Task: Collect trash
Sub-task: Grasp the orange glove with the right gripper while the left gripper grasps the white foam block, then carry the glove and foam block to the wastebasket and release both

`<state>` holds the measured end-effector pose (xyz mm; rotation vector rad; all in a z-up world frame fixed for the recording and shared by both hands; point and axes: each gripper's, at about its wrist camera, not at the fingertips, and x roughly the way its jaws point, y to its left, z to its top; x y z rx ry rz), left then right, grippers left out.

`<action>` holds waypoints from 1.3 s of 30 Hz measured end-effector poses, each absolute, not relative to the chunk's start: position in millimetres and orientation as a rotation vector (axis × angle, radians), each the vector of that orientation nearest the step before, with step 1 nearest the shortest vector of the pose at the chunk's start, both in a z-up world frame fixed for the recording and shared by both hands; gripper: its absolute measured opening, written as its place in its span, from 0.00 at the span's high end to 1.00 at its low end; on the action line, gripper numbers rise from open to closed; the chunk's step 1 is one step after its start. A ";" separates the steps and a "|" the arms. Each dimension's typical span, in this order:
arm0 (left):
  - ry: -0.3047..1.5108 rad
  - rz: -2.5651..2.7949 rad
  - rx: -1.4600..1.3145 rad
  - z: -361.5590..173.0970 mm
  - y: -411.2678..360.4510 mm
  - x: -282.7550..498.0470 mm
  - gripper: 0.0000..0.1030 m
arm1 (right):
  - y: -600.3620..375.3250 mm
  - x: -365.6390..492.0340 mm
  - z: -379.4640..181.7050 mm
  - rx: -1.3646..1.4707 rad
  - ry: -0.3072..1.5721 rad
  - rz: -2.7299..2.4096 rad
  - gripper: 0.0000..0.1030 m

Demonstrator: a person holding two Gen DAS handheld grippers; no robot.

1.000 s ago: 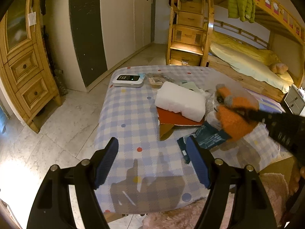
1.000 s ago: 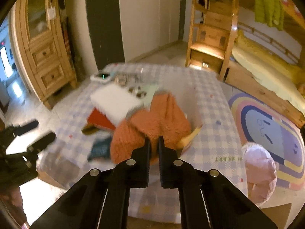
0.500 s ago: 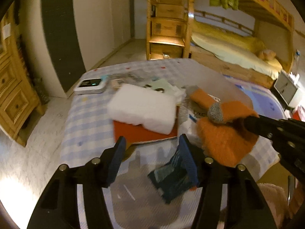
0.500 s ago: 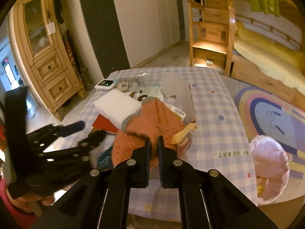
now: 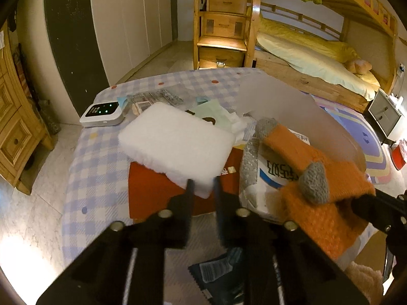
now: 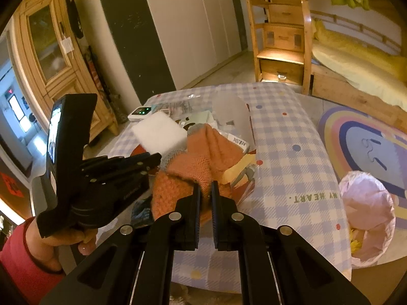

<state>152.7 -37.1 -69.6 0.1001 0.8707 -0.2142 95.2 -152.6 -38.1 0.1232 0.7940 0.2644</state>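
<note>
- Foam block [image 5: 175, 150], white, lying on a red sheet [image 5: 150, 193] on the checked table [image 5: 96, 167]; near corner pinched between the narrowed fingers of the left gripper [image 5: 202, 186].
- Orange glove [image 6: 198, 167] with grey fingertips, clamped at its cuff by the right gripper [image 6: 205, 190], draped over a printed white bag [image 5: 267, 180] just right of the foam.
- Dark blue wrapper [image 5: 218, 272] flat on the cloth, under the left gripper's body.
- Pale green packet [image 5: 211, 111] and clear wrappers [image 5: 155, 97] behind the foam; white device [image 5: 103, 114] with green lights at the far left edge.
- Pink bag [image 6: 366, 218], mouth open, on the floor beside the table's right edge.
</note>
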 end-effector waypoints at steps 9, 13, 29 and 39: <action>0.733 -0.203 0.066 -17.1 -5.9 124.9 0.93 | -141.9 106.0 -13.7 0.088 0.754 0.277 0.92; 0.702 -0.213 0.044 -1.3 7.7 103.6 0.93 | -132.0 115.2 6.7 0.063 0.713 0.277 0.92; 0.814 -0.491 0.120 -28.3 -14.5 23.7 0.93 | -133.5 125.7 10.4 0.029 0.712 0.235 0.92; 0.771 -0.536 0.153 -13.8 -16.9 4.3 0.93 | -145.3 126.9 5.0 0.070 0.717 0.238 0.92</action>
